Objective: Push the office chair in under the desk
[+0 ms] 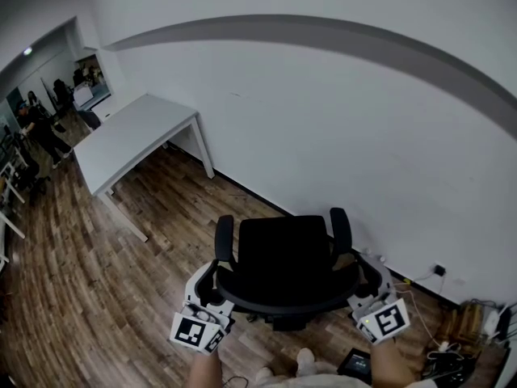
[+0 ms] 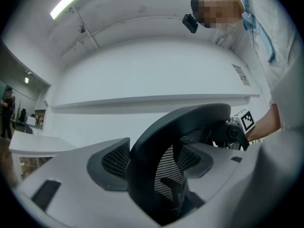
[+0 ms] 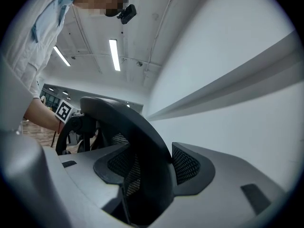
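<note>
A black office chair point(image 1: 283, 257) stands on the wood floor close to the white wall, its back toward me. The white desk point(image 1: 133, 136) is at the upper left, well apart from the chair. My left gripper point(image 1: 212, 285) is at the left end of the backrest's top rim and my right gripper point(image 1: 367, 285) at the right end. In the left gripper view the curved black backrest rim point(image 2: 156, 141) fills the gap of the left gripper point(image 2: 152, 167). In the right gripper view the rim point(image 3: 142, 132) sits likewise in the right gripper point(image 3: 147, 167). Both grippers are shut on it.
Cables and a socket point(image 1: 440, 270) lie along the wall at the lower right, with clutter point(image 1: 464, 326) beside them. A dark device point(image 1: 355, 364) sits on the floor by my feet. People point(image 1: 40, 128) stand in the room beyond the desk.
</note>
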